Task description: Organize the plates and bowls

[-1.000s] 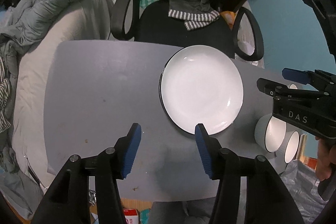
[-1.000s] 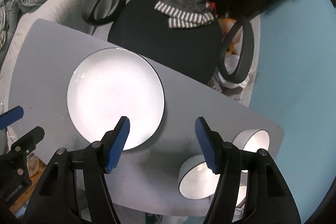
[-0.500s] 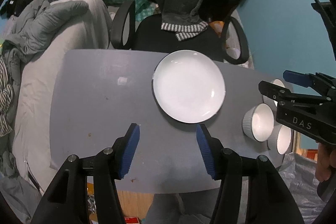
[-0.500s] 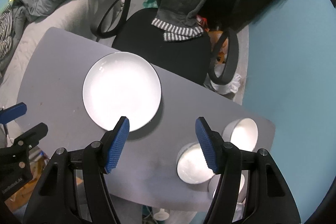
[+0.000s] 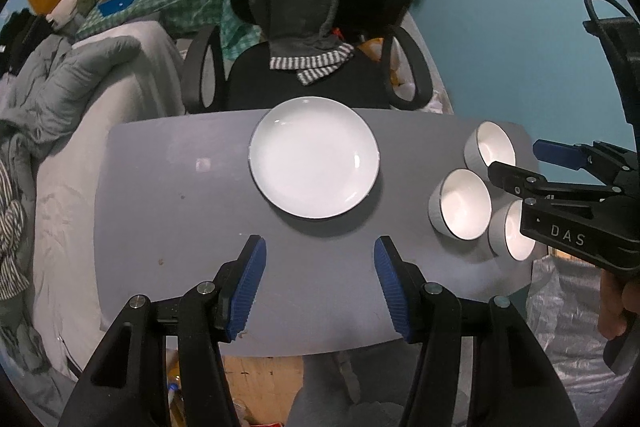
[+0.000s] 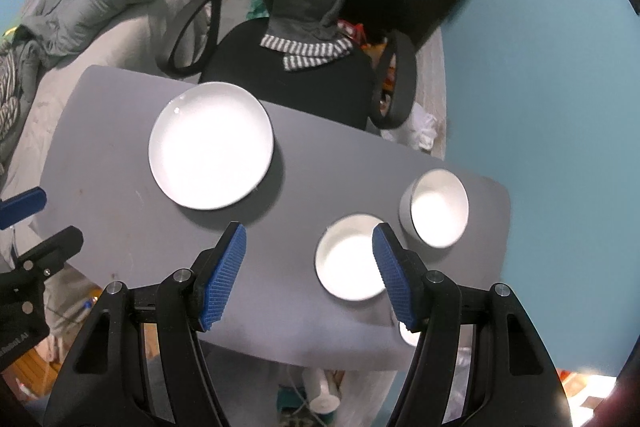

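Plate (image 5: 314, 157) lying flat near the far edge of the desk (image 5: 168, 211), about midway along it, just in front of the office chair (image 5: 304, 83). Sitting alone, well apart from everything else on the grey top.

Bowls crowding the desk's right end: far bowl (image 5: 494, 147) by the far right corner, middle bowl (image 5: 464, 205) a little nearer and further in, near bowl (image 5: 514, 233) toward the near right corner, partly hidden behind the right gripper in the left view. Sitting close together, all three upright, mouths up, seemingly touching or nearly so.

Left gripper (image 5: 318, 285) hanging over bare desk on the near side of the plate, pointing steeply down, fingers (image 5: 250, 285) spread fairly wide and gripping nothing. Plate lying straight ahead of it, toward the far edge.

Right gripper (image 6: 308, 273) hanging over the near right part of the desk, fingers (image 6: 224, 273) likewise spread and carrying nothing. Middle bowl (image 6: 352, 263) showing just behind its right-hand finger, far bowl (image 6: 436, 207) beyond that toward the right end.

Judging reach: right hand clearly being the closer one for any bowl, left hand the closer one for the plate. Being round, neither plate nor bowls offering a long axis, so only a rim pinch looking practical. Stacking bowls probably coming first, starting with the middle one.
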